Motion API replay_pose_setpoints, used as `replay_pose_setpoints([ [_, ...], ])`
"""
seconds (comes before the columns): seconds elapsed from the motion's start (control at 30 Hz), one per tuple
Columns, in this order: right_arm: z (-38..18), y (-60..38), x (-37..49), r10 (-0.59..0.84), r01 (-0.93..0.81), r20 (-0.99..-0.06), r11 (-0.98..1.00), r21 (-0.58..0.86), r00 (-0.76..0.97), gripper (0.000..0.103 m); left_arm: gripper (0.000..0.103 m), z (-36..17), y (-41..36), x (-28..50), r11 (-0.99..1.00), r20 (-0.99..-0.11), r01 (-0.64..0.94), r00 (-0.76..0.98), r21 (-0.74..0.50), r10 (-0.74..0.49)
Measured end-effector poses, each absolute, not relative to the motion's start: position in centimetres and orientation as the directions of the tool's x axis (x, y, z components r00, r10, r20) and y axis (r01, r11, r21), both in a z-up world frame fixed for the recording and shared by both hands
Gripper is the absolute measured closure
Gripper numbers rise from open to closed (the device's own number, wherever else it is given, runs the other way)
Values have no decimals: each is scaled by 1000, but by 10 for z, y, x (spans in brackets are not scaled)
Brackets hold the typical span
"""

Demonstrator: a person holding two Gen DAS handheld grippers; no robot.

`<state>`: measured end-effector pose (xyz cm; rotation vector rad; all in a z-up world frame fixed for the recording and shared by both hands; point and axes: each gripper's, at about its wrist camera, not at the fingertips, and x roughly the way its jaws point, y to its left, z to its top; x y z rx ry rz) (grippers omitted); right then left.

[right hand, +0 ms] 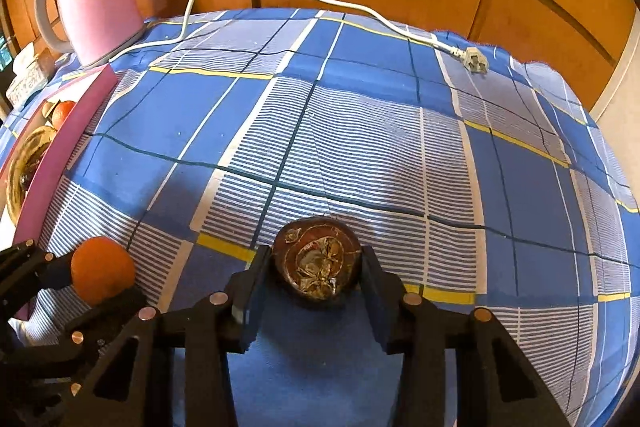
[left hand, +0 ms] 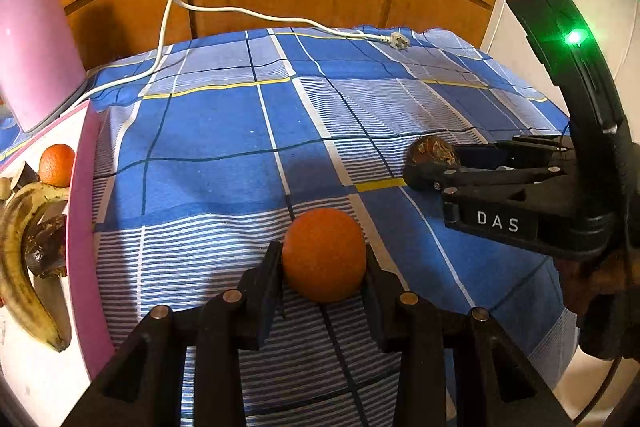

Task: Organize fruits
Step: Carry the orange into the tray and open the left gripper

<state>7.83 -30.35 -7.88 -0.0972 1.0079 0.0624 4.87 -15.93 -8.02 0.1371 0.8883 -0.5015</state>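
On the desk, two oranges: one gripped by the left tool, one at 9 o'clock, tray-cropped; the right tool clamps a dark fruit.

Blue plaid tablecloth, pink kettle, orange fruit

Two oranges, one banana, one kettle.

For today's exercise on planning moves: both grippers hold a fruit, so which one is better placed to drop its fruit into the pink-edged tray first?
Probably the left gripper: its round orange sits nearer the pink-edged tray than the right gripper holding the dark brown shrivelled fruit.
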Motion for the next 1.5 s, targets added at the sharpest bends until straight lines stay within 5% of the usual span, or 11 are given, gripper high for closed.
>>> replay_pose_setpoints([
  [1.5,-86,-307,62,17,-89,-757,995,-54,654,59,68,11,-84,26,912,-716,362,583,-194,-384],
])
